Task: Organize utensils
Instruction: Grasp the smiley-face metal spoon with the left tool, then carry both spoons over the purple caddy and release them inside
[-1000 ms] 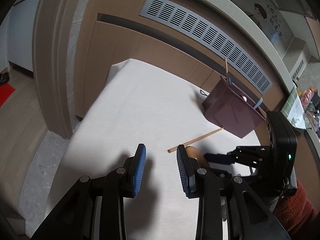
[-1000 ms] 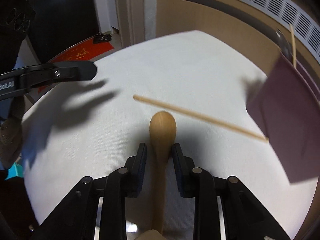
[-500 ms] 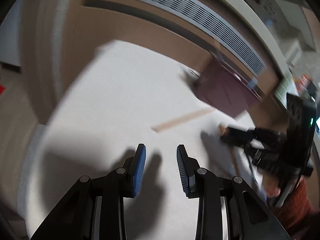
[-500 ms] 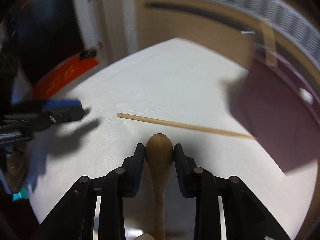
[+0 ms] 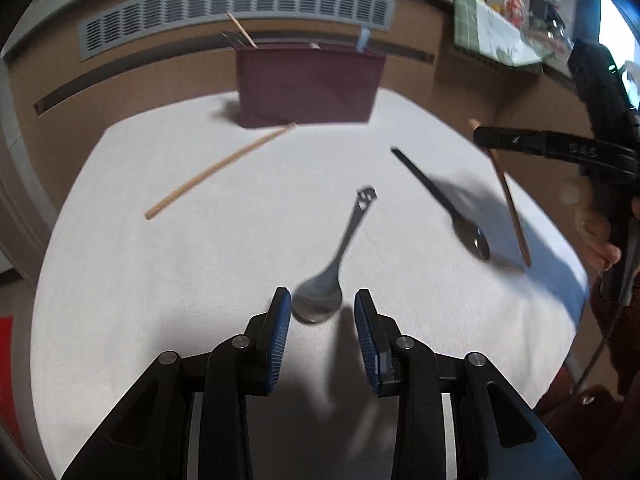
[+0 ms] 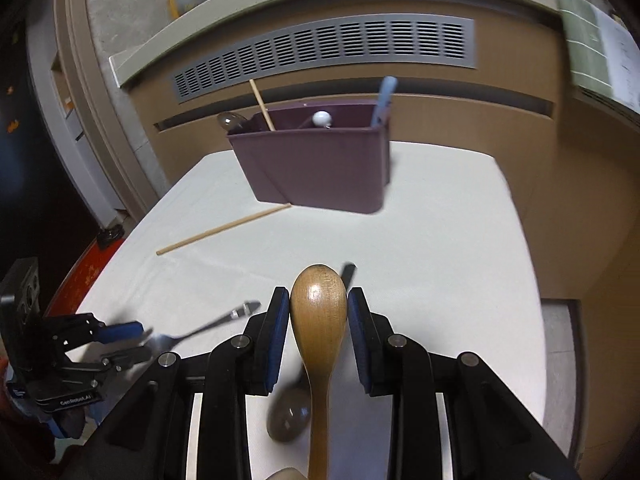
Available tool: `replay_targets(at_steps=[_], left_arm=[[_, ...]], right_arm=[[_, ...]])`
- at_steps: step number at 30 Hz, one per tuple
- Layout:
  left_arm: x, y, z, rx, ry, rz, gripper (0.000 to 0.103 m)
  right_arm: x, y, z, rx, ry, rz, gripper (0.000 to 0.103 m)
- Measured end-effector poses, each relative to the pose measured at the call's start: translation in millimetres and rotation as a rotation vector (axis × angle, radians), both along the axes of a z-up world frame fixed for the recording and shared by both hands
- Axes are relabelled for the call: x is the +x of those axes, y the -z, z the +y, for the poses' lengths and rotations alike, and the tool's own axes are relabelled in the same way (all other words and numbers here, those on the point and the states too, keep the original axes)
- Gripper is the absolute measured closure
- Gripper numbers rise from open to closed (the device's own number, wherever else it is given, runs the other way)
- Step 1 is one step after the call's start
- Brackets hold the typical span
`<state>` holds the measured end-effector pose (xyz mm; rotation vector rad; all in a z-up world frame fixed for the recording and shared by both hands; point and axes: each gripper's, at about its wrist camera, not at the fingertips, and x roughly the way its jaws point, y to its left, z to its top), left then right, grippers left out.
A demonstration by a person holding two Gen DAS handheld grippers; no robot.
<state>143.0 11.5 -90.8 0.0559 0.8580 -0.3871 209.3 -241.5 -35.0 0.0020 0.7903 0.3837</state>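
Right claw point(image 6: 318, 312) grips the wooden spoon point(image 6: 318, 304); left claw point(image 5: 322, 320), just opening wider, holds nothing; dark spoon point(image 6: 288, 416) half hidden.

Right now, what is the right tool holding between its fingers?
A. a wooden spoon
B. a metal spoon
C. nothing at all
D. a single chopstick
A: in the right wrist view the right tool grips the wooden spoon by its bowl, while the chopstick and the metal spoon lie on the white table.
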Motion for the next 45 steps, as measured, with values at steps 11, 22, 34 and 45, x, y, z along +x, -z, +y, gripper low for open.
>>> replay_targets(at_steps=[11,22,34,45], left_arm=[[12,6,-15,0.050,-0.062,0.004,0.061],[11,7,-5,-0.018,-0.074,0.002,0.064],[1,-41,2,0.002,-0.171,-0.202,0.073],[7,-81,4,-0.016,-0.163,-0.287,0.073]], right_arm=[[-24,0,-2,0.024,0.015,-0.028,0.076],[-23,7,-3,0.043,0.039,-0.009,0.076],[-23,6,-4,0.034,0.051,-0.020,0.076],[-27,-4,3,0.014,0.047,-0.069,0.076]])
